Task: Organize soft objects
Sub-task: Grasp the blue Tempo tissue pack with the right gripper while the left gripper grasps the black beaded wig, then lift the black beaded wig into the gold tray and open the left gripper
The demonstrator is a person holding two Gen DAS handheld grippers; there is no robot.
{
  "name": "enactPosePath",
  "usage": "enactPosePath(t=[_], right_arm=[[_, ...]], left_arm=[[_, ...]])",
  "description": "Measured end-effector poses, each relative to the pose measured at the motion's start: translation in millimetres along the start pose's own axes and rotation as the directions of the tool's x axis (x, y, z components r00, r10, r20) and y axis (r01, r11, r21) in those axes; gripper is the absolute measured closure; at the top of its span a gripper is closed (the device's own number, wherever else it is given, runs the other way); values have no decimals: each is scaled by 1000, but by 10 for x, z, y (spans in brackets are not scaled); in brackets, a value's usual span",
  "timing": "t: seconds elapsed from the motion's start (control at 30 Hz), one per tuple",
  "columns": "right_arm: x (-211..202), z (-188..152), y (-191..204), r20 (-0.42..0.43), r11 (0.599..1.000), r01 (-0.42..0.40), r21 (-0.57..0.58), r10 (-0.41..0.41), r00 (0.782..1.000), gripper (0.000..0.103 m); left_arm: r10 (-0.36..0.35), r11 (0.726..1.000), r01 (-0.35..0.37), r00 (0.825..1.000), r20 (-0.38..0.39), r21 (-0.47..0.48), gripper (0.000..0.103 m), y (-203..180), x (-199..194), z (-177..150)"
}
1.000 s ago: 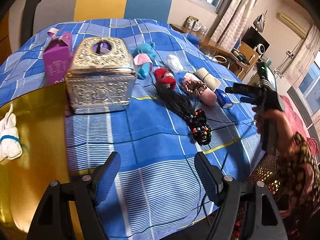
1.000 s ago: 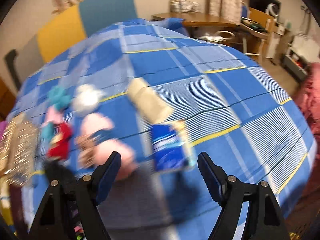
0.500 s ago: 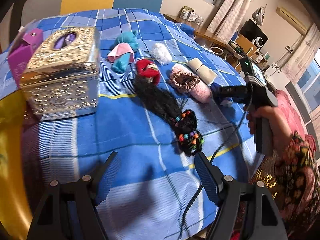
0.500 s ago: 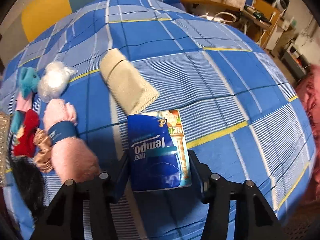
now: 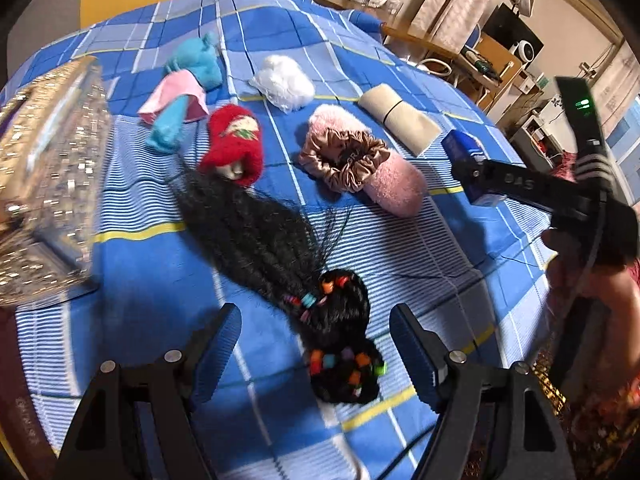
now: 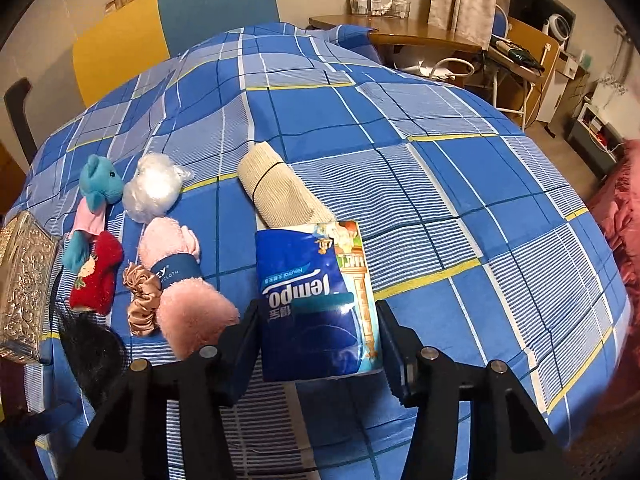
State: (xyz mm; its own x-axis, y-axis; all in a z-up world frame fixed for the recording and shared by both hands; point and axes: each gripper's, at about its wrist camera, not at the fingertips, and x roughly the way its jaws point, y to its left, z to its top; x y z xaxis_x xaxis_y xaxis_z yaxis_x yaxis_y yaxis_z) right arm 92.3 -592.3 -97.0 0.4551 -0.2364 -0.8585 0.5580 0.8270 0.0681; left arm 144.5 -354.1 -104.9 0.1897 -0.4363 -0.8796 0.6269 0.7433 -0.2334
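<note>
Soft objects lie on a blue checked cloth (image 6: pixel 440 184). My right gripper (image 6: pixel 316 340) is shut on a blue Tempo tissue pack (image 6: pixel 316 296), held just above the cloth; it also shows in the left wrist view (image 5: pixel 466 152). My left gripper (image 5: pixel 316 356) is open and empty, above the beaded end of a black wig (image 5: pixel 272 248). Beyond it lie a red knit doll hat (image 5: pixel 234 142), a pink fluffy cloth roll (image 5: pixel 396 188) with a satin scrunchie (image 5: pixel 348 160), a beige roll (image 5: pixel 400 118), a white fluffy ball (image 5: pixel 284 82) and a teal plush toy (image 5: pixel 188 80).
An ornate silver tissue box (image 5: pixel 44 184) stands at the left. A yellow and blue chair back (image 6: pixel 176 32) stands behind the table. A wooden desk (image 6: pixel 420 36) and shelves stand to the right. A cable runs over the cloth near the front edge.
My right gripper closed on the tissue pack and lifted it slightly. My left gripper moved forward and right, over the wig's beaded end; the silver box slid toward the left edge of view.
</note>
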Motion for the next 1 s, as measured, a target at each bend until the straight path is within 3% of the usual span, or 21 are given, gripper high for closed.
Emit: enactPosePath(t=[0.2, 0.3, 0.43, 0.87, 1.0], right_arm=[[13, 16, 5, 6, 1000, -12, -1, 12, 1000, 49], [14, 16, 12, 2, 1000, -26, -2, 26, 1000, 49], [42, 14, -30, -13, 999, -34, 25, 34, 999, 49], [92, 10, -218, -26, 982, -109, 156, 114, 993, 49], [86, 14, -211, -19, 985, -83, 148, 87, 996, 49]], left_arm=[[52, 998, -52, 998, -22, 35, 28, -77, 222, -18], [101, 989, -102, 995, 11, 110, 42, -153, 228, -63], [63, 990, -67, 998, 31, 122, 69, -108, 174, -128], [-37, 998, 29, 988, 147, 57, 72, 239, -390, -369], [-52, 998, 43, 980, 192, 52, 72, 336, -637, -454]])
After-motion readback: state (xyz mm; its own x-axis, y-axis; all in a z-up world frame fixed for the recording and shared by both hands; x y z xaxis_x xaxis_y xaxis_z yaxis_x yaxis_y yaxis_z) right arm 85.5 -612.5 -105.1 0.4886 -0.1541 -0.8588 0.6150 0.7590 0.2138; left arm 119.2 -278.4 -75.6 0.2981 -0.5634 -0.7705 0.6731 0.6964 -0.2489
